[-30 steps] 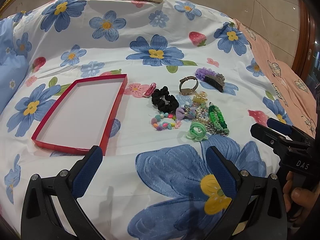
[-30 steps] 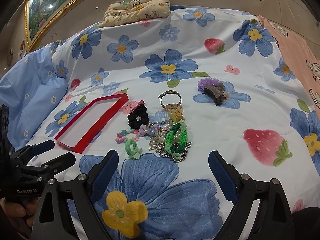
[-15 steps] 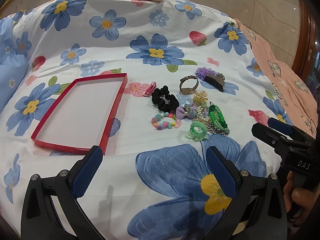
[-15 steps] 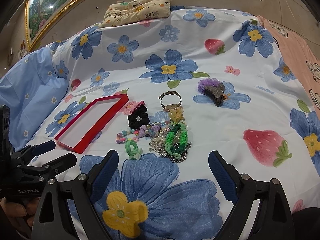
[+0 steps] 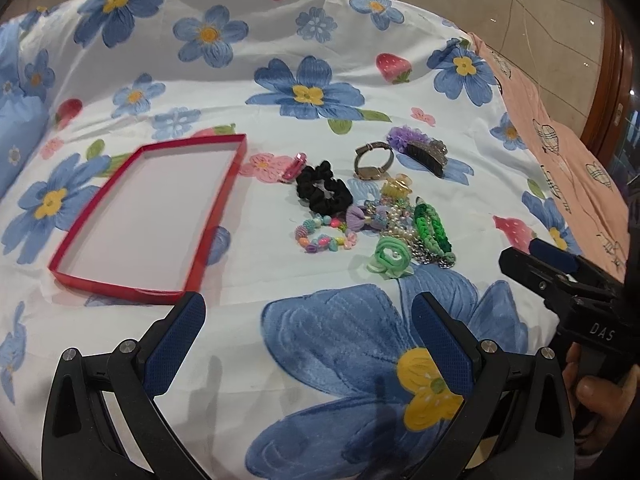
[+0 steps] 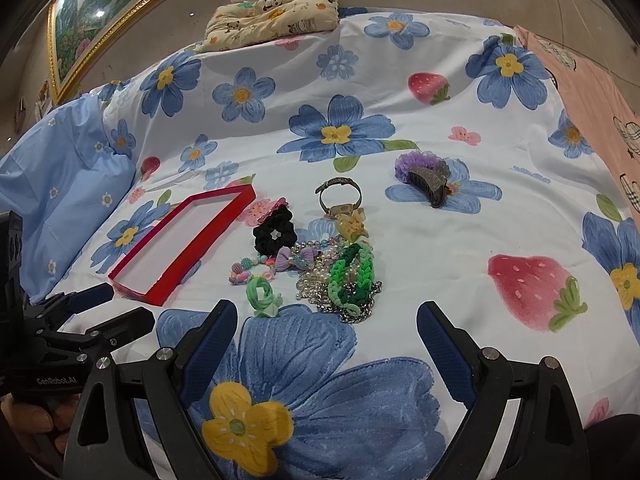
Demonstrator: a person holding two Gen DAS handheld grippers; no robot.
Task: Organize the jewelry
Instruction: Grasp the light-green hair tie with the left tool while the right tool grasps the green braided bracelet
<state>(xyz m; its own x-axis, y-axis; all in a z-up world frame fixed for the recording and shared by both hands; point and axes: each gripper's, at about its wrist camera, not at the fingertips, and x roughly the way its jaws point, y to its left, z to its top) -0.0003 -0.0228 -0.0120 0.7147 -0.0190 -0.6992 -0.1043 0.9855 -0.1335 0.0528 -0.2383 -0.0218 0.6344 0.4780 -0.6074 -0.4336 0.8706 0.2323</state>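
nothing moved, floral bedsheet (image 6: 440,240) — red tray (image 5: 224,184) empty, gilt-framed painting (image 6: 92,24) behind

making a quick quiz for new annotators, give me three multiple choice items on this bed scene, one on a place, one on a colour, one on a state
1. Where does the black scrunchie lie relative to the tray?
A. inside it
B. on the bed to its right
C. under it

2. What colour is the tray's rim?
A. red
B. green
C. yellow

3. How is the left hand-held gripper?
A. shut on a bracelet
B. shut on nothing
C. open, holding nothing

Answers:
1 B: the scrunchie rests on the sheet, clear of the tray's right edge.
2 A: the rim is red all round a white floor.
3 C: its blue pads stand wide apart over bare sheet.
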